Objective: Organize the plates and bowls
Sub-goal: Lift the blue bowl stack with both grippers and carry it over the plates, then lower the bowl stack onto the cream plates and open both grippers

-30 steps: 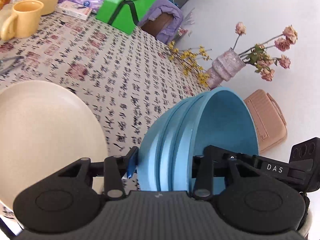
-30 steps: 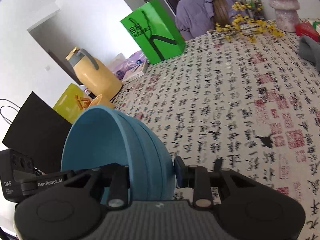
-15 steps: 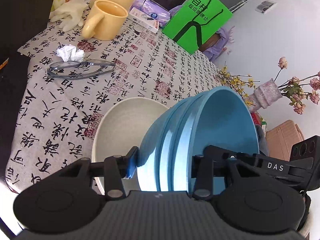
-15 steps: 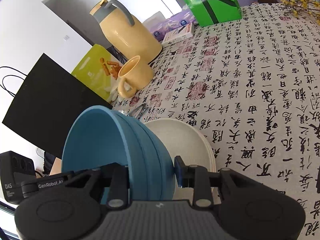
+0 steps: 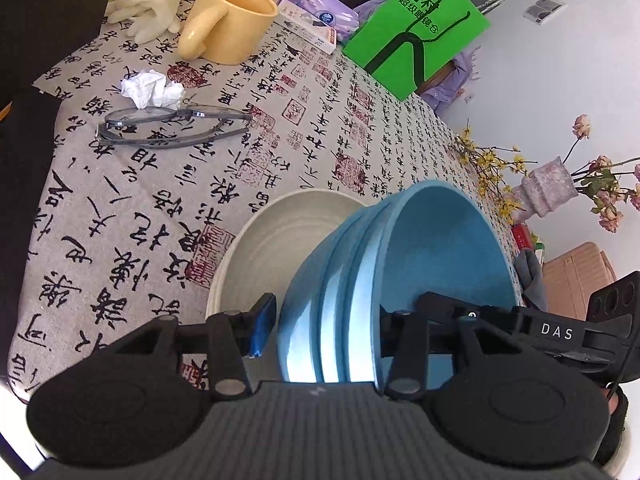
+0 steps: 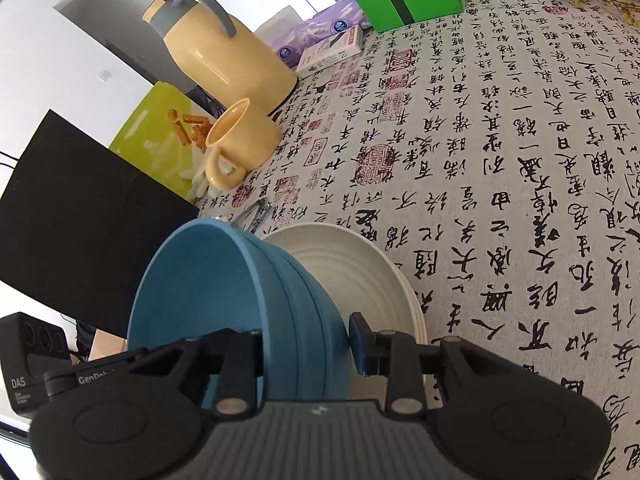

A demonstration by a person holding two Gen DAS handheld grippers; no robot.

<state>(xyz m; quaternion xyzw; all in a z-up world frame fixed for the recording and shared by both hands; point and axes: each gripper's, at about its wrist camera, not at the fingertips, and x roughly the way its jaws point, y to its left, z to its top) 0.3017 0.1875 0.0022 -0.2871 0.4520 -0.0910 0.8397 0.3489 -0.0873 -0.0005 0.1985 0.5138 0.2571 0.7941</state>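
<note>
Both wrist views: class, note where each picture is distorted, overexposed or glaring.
Left wrist view: fisheye bends the tablecloth edge; the wall at upper right is washed out. Right wrist view: window glare streaks the yellow jug; black corners frame the picture.

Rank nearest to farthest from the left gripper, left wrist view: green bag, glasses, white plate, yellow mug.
1. White plate, just ahead of the left gripper, behind the blue bowls between its jaws.
2. Glasses, farther up the cloth, to the left.
3. Yellow mug, beyond the glasses, upper left.
4. Green bag, at the table's far edge, upper right.
</note>
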